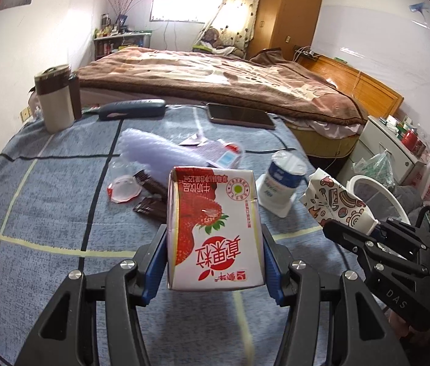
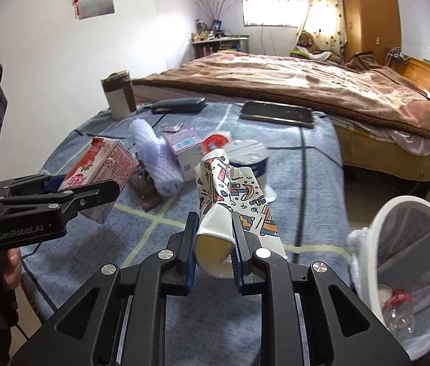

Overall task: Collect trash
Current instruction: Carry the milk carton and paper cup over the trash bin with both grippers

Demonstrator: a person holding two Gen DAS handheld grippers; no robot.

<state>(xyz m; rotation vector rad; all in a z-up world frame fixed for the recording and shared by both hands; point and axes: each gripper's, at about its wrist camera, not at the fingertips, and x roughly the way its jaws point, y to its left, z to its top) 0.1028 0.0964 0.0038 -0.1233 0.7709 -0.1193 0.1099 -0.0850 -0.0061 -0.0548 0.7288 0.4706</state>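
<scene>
- A strawberry milk carton (image 1: 215, 228) is clamped between the blue pads of the left gripper (image 1: 215, 262), lifted clear of the blue checked cloth (image 1: 47, 213) below it.
- A crushed patterned paper cup (image 2: 227, 204) is pinched flat between the jaws of the right gripper (image 2: 215, 244), which are closed about as far as they go; the cup sticks out ahead of the fingers.
- The white-rimmed bin (image 2: 376, 244) with its clear liner is seen just to the right of the right gripper and lower than it; neither held piece is over its mouth yet.
- Inside the bin a small clear bottle with a red cap (image 2: 397, 314) is already lying, so at least part of the collecting can be judged done.
- Ahead of both grippers, trash is left on the cloth: a blue-and-white yoghurt tub (image 1: 282, 180), a purple drink carton (image 2: 184, 149), a clear jelly cup with a red-edged lid (image 1: 123, 189), dark wrappers (image 1: 151, 195) and a sheet of white foam wrap (image 1: 154, 149).
- Further ahead, a tumbler (image 1: 56, 97), a phone (image 1: 239, 116) and a dark case (image 1: 132, 108) are lying; these are judged not to be trash.
- The task is judged to be at an early-to-middle stage: two pieces are in hand to be dropped, and several pickups remain.
</scene>
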